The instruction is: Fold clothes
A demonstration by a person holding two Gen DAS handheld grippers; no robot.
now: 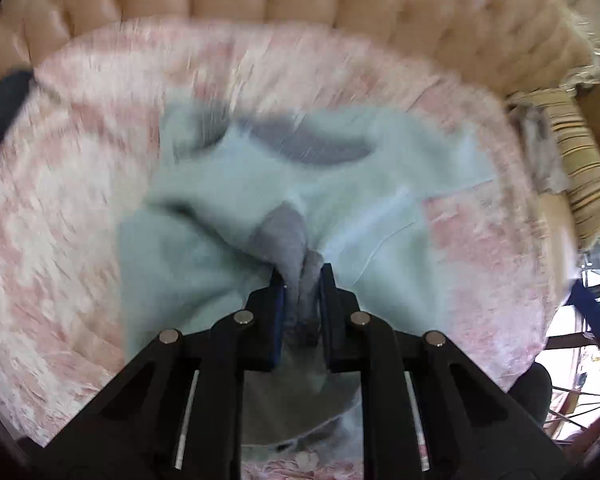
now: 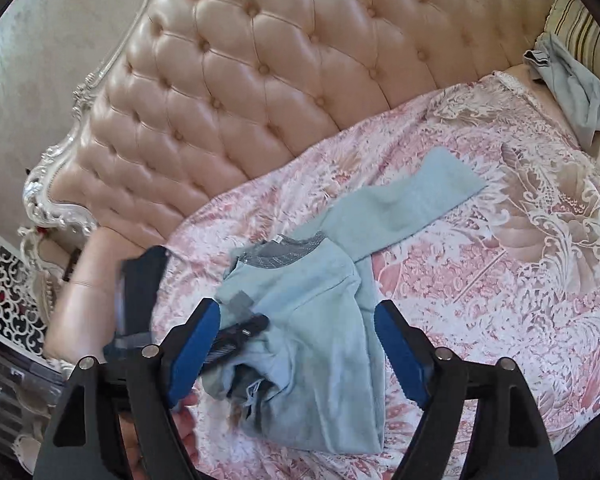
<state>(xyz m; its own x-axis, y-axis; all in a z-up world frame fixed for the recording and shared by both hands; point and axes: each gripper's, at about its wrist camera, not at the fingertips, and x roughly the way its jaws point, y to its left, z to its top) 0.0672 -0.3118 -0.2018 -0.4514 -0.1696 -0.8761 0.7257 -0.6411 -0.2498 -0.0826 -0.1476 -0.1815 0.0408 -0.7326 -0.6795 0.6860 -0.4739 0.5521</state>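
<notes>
A light blue sweater (image 2: 324, 332) with a grey neckline (image 2: 284, 257) lies crumpled on the pink floral bedspread (image 2: 480, 280), one sleeve (image 2: 416, 192) stretched toward the upper right. My left gripper (image 1: 302, 276) is shut on a bunched fold of the sweater (image 1: 340, 176), with grey inner fabric showing between its fingers. The right wrist view shows the left gripper (image 2: 256, 324) clamped on the sweater's left side. My right gripper (image 2: 297, 306) hovers open just above the sweater's body, its blue pads (image 2: 196, 352) wide apart and holding nothing.
A tufted peach headboard (image 2: 260, 80) rises behind the bed. A grey garment (image 2: 572, 84) and a striped pillow (image 2: 584, 28) lie at the far right. A person's forearm (image 2: 80, 300) reaches in from the left. The left wrist view is motion-blurred.
</notes>
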